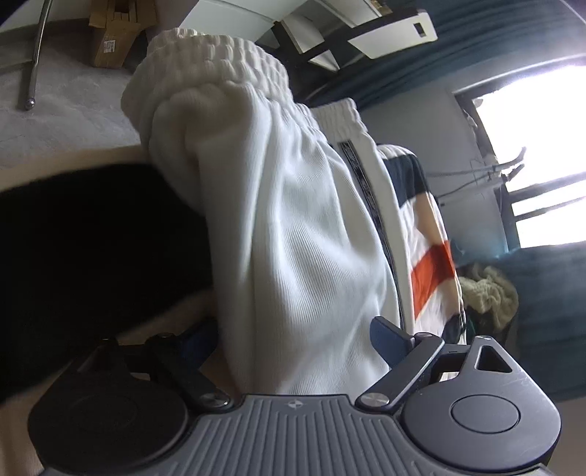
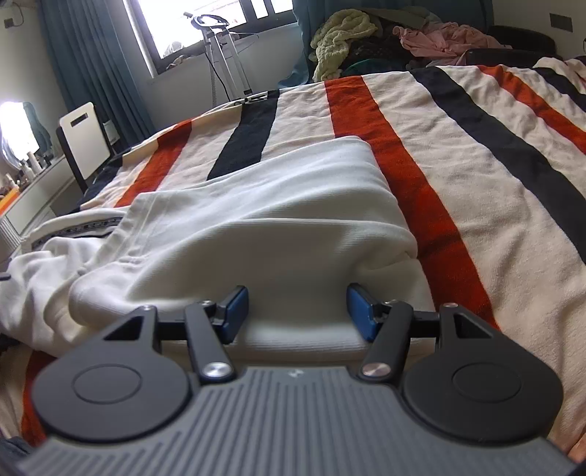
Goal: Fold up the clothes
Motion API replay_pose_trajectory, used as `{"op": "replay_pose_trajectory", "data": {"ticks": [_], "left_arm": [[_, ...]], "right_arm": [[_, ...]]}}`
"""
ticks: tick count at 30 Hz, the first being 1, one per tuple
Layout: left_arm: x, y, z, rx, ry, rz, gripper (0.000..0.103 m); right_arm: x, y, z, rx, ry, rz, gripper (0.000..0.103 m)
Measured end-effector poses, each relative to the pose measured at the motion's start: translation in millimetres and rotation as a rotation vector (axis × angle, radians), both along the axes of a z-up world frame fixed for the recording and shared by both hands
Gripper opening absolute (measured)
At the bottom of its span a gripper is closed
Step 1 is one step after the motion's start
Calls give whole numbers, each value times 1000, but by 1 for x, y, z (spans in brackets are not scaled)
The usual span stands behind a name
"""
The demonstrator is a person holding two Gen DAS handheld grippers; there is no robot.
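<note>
White ribbed shorts (image 1: 293, 227) with an elastic waistband and a dark patterned side stripe fill the left wrist view, hanging between the jaws of my left gripper (image 1: 293, 340), which stand wide apart around the cloth. In the right wrist view the same white garment (image 2: 263, 219) lies partly folded on the striped blanket (image 2: 457, 164). My right gripper (image 2: 297, 311) is open, its blue pads (image 2: 234, 311) on either side of the garment's near folded edge, low over the bed.
The bed carries a blanket striped white, orange and navy. A pile of unfolded clothes (image 2: 384, 40) lies at the far end. A chair (image 2: 86, 135) and a dresser stand at the left. A window (image 1: 542, 153) and teal curtains are behind. A cardboard box (image 1: 110, 33) sits on the floor.
</note>
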State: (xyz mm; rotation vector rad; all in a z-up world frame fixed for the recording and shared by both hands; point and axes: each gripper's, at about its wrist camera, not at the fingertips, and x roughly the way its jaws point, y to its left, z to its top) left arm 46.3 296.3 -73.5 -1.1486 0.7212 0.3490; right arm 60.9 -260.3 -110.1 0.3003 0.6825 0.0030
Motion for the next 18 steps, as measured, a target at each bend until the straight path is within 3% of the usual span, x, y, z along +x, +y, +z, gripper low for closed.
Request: {"op": "replay_pose_trajectory", "data": {"ticks": [5, 9, 12, 18], "left_arm": [[9, 10, -3, 18, -24, 56, 77], [13, -3, 16, 179, -82, 69, 60], [13, -6, 29, 267, -156, 92, 57], [19, 13, 10, 182, -106, 115, 60]], "right_arm": [[-1, -1, 0, 0, -5, -3, 62], [-1, -2, 1, 12, -9, -13, 62], [-2, -2, 1, 16, -12, -13, 62], [-6, -7, 2, 41, -24, -29, 62]]}}
